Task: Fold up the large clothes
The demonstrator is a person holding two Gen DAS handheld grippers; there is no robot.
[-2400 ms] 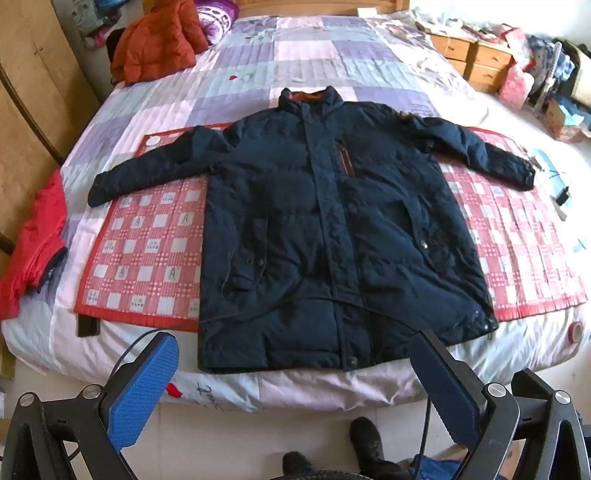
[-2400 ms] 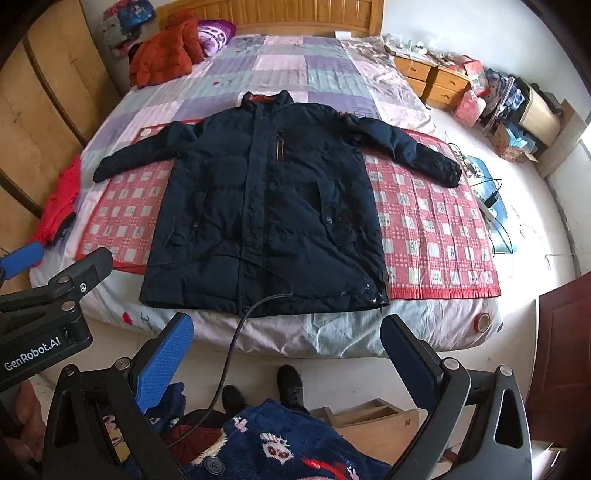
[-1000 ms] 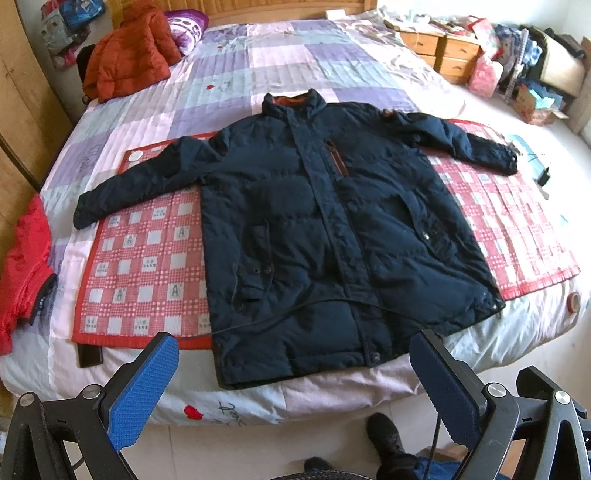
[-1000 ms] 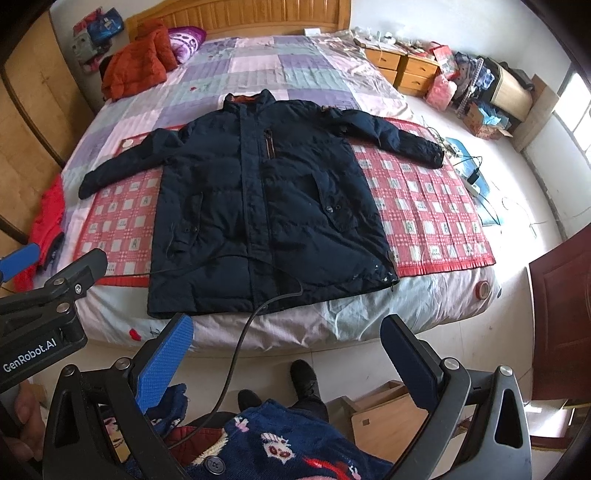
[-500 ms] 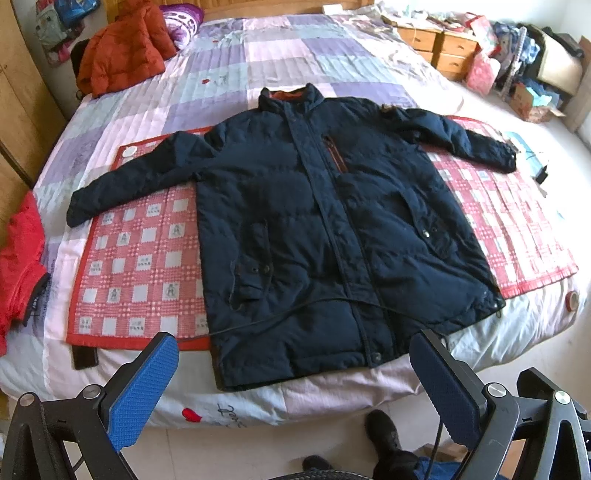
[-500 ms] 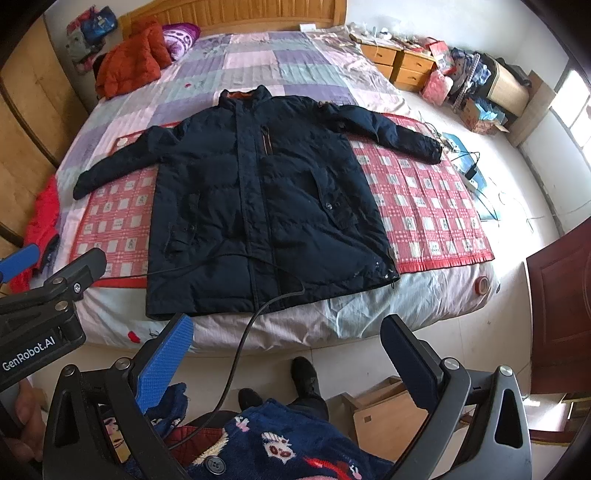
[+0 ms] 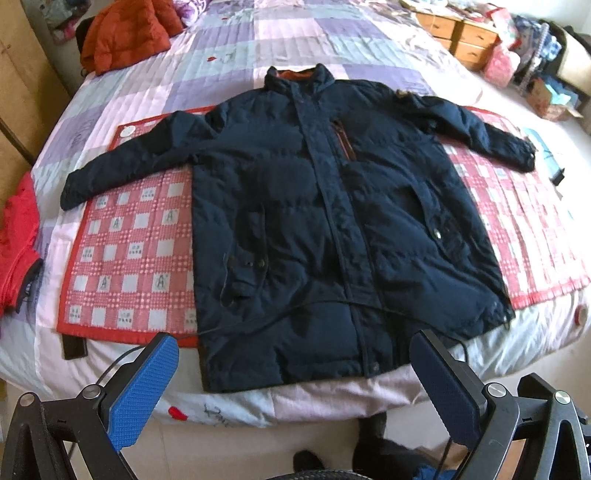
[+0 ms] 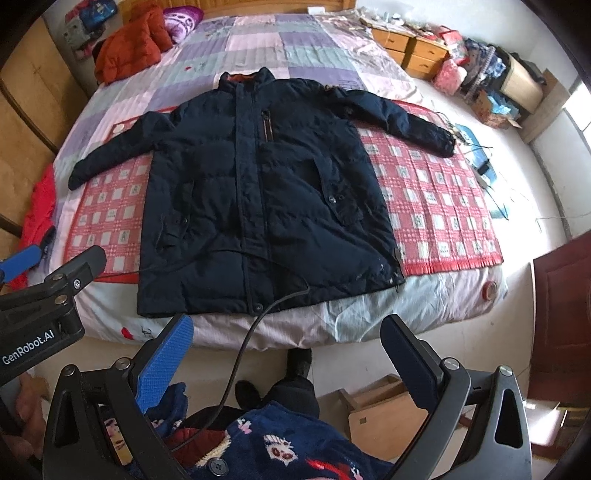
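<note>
Pale floor lies nearest, below the edge of the bed [image 8: 354,325], where the person's dark shoes and patterned blue sleeve show under the cameras. Both tools hang above that edge, short of the fabric: the left gripper [image 7: 291,391] and the right gripper [image 8: 288,362] each have their jaws spread wide and hold nothing, while a black cable [image 8: 255,325] trails across the coat's hem. Beyond them the navy padded coat [image 7: 332,229] lies face up, zipped and flat on a red checked mat [image 7: 129,251], hem toward the person, collar away, sleeves stretched out to either side. It looks thick, soft and fairly heavy, likely to sag and slide rather than keep a crease, so a thin single layer at a cuff [image 7: 72,192] or hem corner [image 8: 147,306] seems the better place to pinch than the quilted body. Farther off, an orange jacket [image 7: 125,35] sits on the patchwork quilt [image 7: 303,33].
</note>
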